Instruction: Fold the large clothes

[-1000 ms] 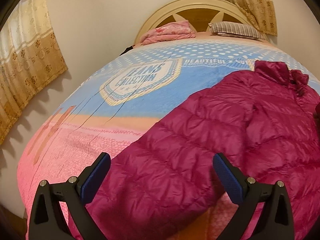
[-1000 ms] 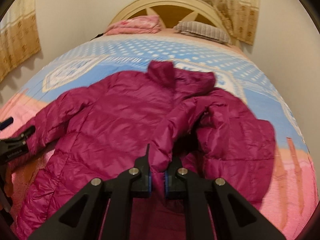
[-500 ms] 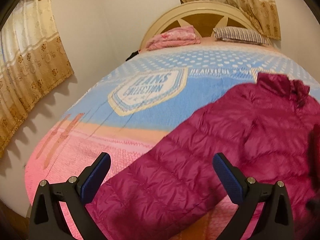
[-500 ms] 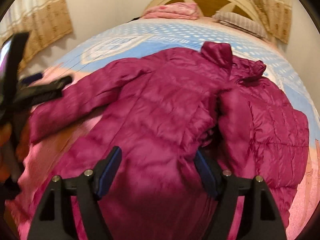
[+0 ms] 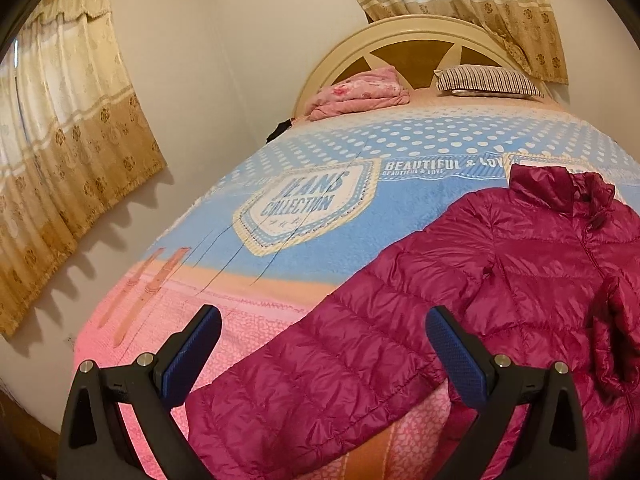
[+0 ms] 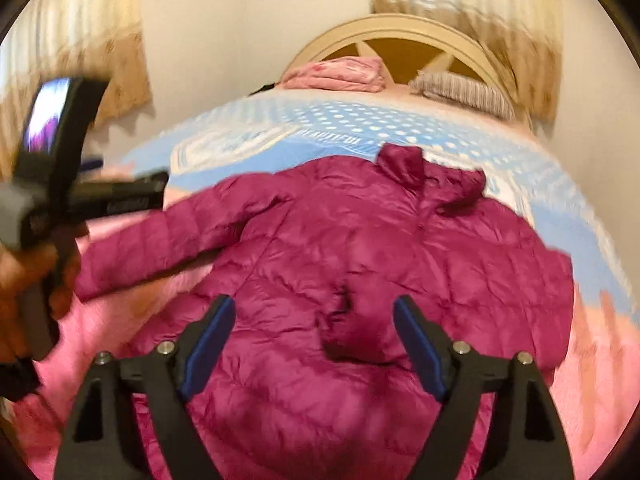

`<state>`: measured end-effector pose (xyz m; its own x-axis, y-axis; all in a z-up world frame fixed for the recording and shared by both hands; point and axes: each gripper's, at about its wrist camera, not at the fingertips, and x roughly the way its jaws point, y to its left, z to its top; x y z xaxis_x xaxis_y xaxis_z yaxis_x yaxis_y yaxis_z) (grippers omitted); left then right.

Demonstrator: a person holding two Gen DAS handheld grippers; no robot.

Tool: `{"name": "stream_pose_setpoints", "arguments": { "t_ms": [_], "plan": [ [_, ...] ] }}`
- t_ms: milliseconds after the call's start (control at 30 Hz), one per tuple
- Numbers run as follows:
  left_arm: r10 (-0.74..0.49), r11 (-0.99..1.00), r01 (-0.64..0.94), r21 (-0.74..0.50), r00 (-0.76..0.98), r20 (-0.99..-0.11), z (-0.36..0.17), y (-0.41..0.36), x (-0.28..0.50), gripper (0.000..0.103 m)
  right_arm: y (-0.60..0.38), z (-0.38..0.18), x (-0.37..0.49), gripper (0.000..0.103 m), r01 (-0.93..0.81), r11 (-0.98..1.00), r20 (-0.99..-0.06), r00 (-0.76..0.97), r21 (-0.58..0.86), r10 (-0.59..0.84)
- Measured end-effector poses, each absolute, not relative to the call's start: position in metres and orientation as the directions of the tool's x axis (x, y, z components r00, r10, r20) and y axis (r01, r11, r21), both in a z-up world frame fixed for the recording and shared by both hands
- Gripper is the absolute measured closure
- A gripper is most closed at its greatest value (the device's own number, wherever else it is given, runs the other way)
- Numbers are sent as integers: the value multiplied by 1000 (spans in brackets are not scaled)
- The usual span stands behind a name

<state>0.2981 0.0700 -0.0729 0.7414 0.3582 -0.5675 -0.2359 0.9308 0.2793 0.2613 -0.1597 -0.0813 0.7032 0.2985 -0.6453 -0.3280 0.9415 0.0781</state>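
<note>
Both grippers gape wide and hold nothing: the left gripper [image 5: 324, 356] hovers over the outstretched sleeve [image 5: 320, 376], and the right gripper [image 6: 314, 344] has let go of the other sleeve [image 6: 356, 328], now folded across the jacket [image 6: 360, 280] on the bed [image 5: 320, 240]. Only the right view shows the left hand [image 6: 28, 280]. Beyond lie a blanket [image 5: 360, 92] and pillow [image 5: 488, 82].

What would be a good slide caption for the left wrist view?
Open left claw poised over the magenta puffer jacket sleeve on the bed.

"JEANS COLLECTION", "BEAUTIFUL & LOVE" on the bedspread [image 5: 344, 240]
</note>
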Motion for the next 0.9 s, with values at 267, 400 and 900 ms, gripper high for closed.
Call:
{"name": "stream_pose_setpoints", "arguments": {
  "t_ms": [267,400,900],
  "plan": [
    [245,964,-131,231,776,-581,-64,6,299,1,-246,-72,261,51,-181,973,-642,732,141,229],
    [151,974,-19,227,800,-581,-61,-59,304,1,-314,-92,280,58,38,988,-681,728,146,73],
    [398,858,-68,509,716,-574,-161,-107,365,1,-409,-133,388,62,184,977,-730,681,107,-48]
  ]
}}
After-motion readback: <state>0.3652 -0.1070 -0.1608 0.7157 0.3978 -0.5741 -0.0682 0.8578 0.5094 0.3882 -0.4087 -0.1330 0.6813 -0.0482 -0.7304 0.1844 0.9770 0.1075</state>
